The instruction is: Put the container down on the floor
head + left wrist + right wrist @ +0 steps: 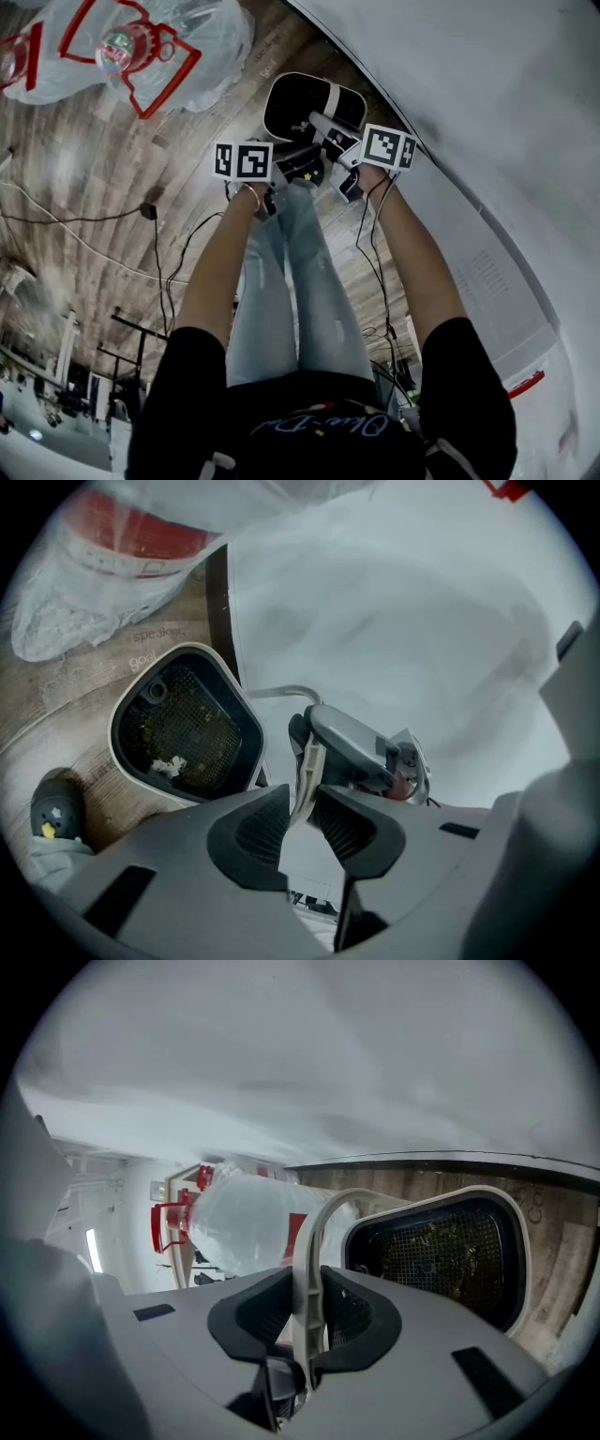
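Right gripper view: right gripper point(305, 1307) and left gripper point(302, 817) each pinched the white handle point(309, 1232) of the mesh-lined container point(441, 1251) over the wood floor point(555, 1241); best lowered level and released only once seated.

R gripper point(307, 1309) clamps white handle point(313, 1232) of container point(518, 1252) w/ mesh inside; clear bag point(242, 1227) behind, wood floor point(555, 1190).

Arms outstretched; left gripper point(302, 803), right gripper point(307, 1299) both clamped.

Wood-plank floor point(84, 169), loose cables point(94, 248); white surface point(487, 94) at right, possibly wall.
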Motion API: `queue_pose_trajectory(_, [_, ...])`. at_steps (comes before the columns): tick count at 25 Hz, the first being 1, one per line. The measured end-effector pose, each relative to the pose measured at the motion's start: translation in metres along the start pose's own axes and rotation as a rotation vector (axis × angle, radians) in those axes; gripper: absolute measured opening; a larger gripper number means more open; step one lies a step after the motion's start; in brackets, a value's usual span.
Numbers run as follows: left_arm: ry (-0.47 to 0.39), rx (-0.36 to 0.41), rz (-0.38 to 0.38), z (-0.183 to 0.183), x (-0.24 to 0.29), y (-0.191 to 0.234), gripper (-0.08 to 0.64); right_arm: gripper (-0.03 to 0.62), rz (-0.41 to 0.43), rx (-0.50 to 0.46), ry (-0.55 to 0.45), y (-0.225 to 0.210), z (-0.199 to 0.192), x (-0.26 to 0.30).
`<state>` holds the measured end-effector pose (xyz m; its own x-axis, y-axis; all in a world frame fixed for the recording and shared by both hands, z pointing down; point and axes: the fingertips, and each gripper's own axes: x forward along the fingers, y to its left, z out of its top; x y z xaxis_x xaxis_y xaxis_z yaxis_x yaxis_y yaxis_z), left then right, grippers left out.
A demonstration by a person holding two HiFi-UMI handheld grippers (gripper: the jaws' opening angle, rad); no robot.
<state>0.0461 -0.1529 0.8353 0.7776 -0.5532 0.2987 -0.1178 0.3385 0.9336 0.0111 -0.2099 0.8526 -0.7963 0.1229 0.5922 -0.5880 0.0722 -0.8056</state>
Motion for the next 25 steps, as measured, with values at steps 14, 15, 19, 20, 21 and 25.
queue_pose_trajectory(14, [0.004,-0.009,0.014,-0.004,-0.028,0.021,0.078,0.075,-0.021,0.013,0.063,0.005,-0.023,0.026])
queue_pose_trajectory(15, [0.001,-0.008,0.017,-0.003,-0.029,0.022,0.078,0.075,-0.027,0.013,0.063,0.005,-0.023,0.028])
queue_pose_trajectory(19, [-0.014,-0.002,0.027,0.0,-0.037,0.026,0.08,0.086,-0.037,0.006,0.079,0.009,-0.024,0.034])
queue_pose_trajectory(20, [-0.019,0.0,0.03,0.001,-0.039,0.027,0.08,0.091,-0.037,-0.001,0.085,0.011,-0.024,0.036])
queue_pose_trajectory(21, [-0.024,0.002,0.034,0.002,-0.041,0.029,0.08,0.1,-0.039,-0.011,0.092,0.012,-0.024,0.038])
queue_pose_trajectory(25, [-0.037,-0.003,0.04,0.006,-0.048,0.033,0.08,0.11,-0.059,-0.055,0.123,0.016,-0.026,0.046])
